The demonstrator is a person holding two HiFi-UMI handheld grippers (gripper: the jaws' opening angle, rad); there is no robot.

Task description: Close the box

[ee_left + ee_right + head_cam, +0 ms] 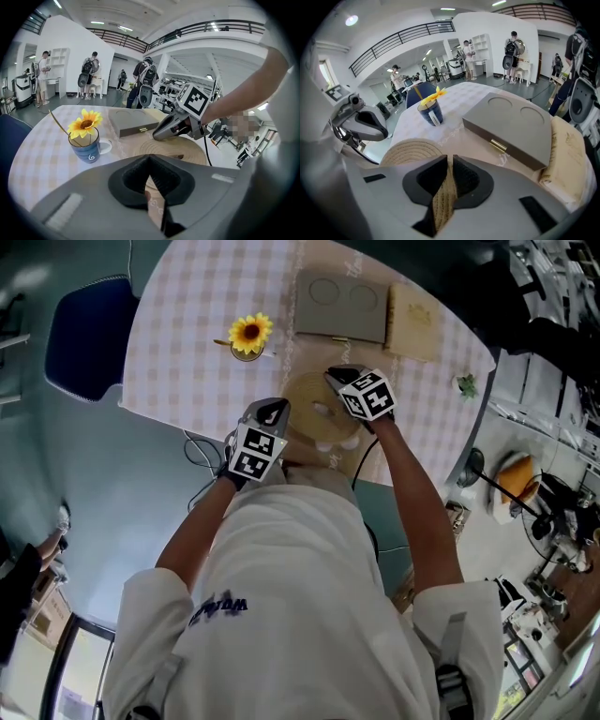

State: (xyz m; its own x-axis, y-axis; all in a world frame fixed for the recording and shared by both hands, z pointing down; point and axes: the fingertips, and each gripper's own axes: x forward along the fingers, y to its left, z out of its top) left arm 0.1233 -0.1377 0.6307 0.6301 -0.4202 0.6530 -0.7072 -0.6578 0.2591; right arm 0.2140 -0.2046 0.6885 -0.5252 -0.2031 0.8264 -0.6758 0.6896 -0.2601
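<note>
**A:** Where's the box [339,304]?

**B:** On the far side of the table, past the round mat [319,418], well apart from both my grippers. From my side the lid looks flat down already; I can't tell whether the brass clasp [498,146] is caught.

**A:** And your grippers?

**B:** The left gripper [150,173] is clenched with nothing in it, only a sliver of cloth showing between the jaws. The right gripper [449,171] is the same – jaws together, empty, hovering over the mat.

**A:** What worries you?

**B:** Two things. If I press the lid with closed jaws and come in at a slant, I'd expect the box to slide on the cloth rather than seat. And the cup [247,338] with the sunflower stands just left of my line – a wide swing of the left arm could tip it.
</note>
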